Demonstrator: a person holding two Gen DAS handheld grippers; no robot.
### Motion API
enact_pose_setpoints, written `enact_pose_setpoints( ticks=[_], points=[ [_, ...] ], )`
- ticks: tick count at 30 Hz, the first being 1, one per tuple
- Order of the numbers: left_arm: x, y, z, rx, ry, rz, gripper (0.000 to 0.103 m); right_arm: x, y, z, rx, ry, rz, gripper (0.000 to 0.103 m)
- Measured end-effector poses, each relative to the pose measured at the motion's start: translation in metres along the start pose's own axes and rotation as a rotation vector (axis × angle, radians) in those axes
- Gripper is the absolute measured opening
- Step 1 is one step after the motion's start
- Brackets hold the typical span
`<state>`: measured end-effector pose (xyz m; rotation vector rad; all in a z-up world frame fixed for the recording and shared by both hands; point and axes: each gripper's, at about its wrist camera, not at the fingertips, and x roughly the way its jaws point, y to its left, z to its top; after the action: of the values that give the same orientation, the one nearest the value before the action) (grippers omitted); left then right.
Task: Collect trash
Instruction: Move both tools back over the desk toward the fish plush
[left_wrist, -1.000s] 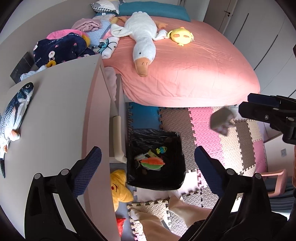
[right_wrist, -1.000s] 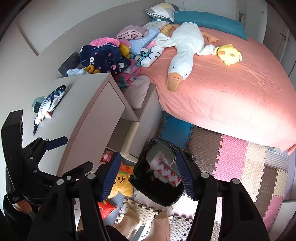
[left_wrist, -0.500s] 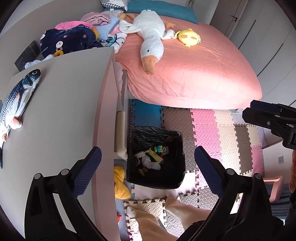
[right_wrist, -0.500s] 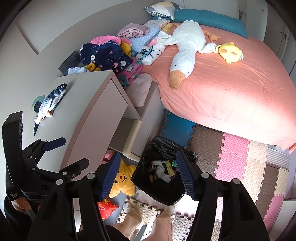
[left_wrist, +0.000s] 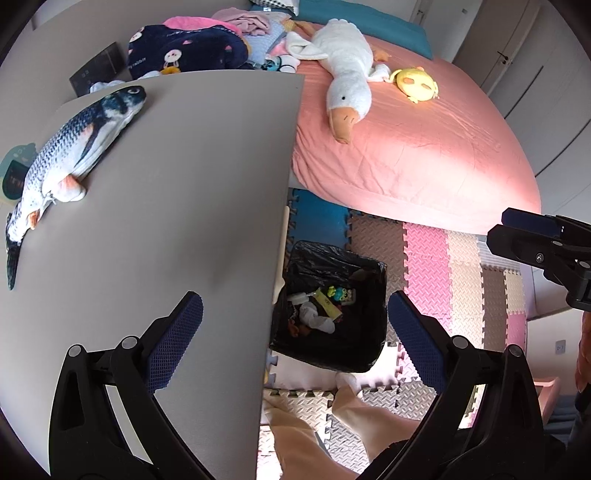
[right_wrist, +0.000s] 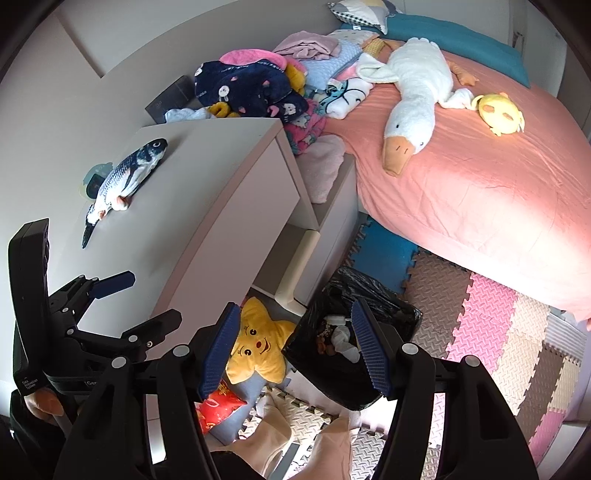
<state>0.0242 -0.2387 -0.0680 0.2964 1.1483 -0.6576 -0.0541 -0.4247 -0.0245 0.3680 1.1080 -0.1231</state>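
Note:
A black-bagged trash bin (left_wrist: 364, 345) stands on the foam floor mats beside the grey cabinet, holding white wads and colourful wrappers (left_wrist: 321, 310). It also shows in the right wrist view (right_wrist: 391, 325). My left gripper (left_wrist: 295, 328) is open and empty, high over the cabinet edge and the bin. My right gripper (right_wrist: 291, 347) is open and empty above the bin; it appears in the left wrist view (left_wrist: 546, 247) at the right edge. The left gripper shows in the right wrist view (right_wrist: 122, 299) at lower left.
A plush fish (left_wrist: 74, 147) lies on the grey cabinet top (left_wrist: 177, 206). A pink bed (left_wrist: 424, 155) holds a white goose plush (left_wrist: 347, 92), a yellow plush (left_wrist: 415, 83) and piled clothes. A yellow star plush (right_wrist: 258, 347) and a red packet (right_wrist: 218, 406) lie on the floor.
The piece of trash the right gripper let fall a second ago has dropped into the bin. The left gripper has moved left over the cabinet top. The right gripper stays open.

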Motion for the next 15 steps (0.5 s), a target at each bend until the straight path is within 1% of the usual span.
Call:
enact_pose_setpoints(
  ticks=[7, 15],
  points=[
    [-0.009, 0.038, -0.011, -0.082, -0.008, 0.039, 0.097, 0.014, 0.036, 0.011, -0.065, 0.02, 0.04, 0.064],
    [-0.026, 0.086, -0.028, -0.172, -0.023, 0.103, 0.097, 0.032, 0.081, 0.024, -0.129, 0.044, 0.089, 0.064]
  ],
)
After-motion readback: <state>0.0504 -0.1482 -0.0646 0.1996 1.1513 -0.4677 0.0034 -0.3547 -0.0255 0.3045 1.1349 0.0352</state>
